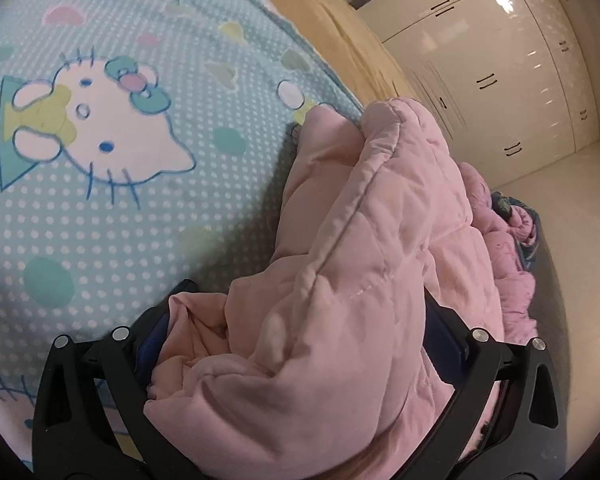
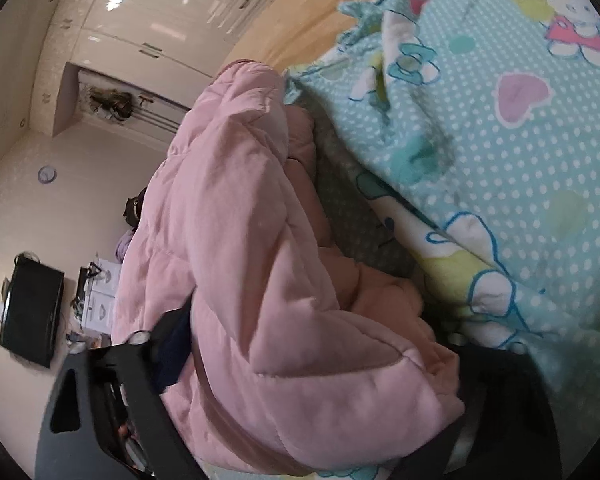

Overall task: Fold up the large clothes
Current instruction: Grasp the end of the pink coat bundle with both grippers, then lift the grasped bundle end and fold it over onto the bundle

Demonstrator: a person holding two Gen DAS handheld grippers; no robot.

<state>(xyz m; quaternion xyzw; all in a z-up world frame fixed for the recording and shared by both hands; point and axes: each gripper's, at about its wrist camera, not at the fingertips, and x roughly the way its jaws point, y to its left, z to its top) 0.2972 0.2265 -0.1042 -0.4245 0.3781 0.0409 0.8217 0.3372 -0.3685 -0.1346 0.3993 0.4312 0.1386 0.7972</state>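
Pink quilted jacket [image 1: 340, 280] bunches between both pinching claws, left claw [image 1: 300, 344] and right claw [image 2: 304, 360]

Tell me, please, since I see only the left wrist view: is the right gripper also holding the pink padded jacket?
Observer: Yes, the right gripper has a bunched fold of the pink padded jacket between its fingers.
Operator: What lies beside the jacket on that side?
Observer: A rumpled ridge of the teal Hello Kitty blanket, with a shadowed gap between them.
Operator: Anything behind the jacket?
Observer: A black monitor stands against the far wall, past the jacket.
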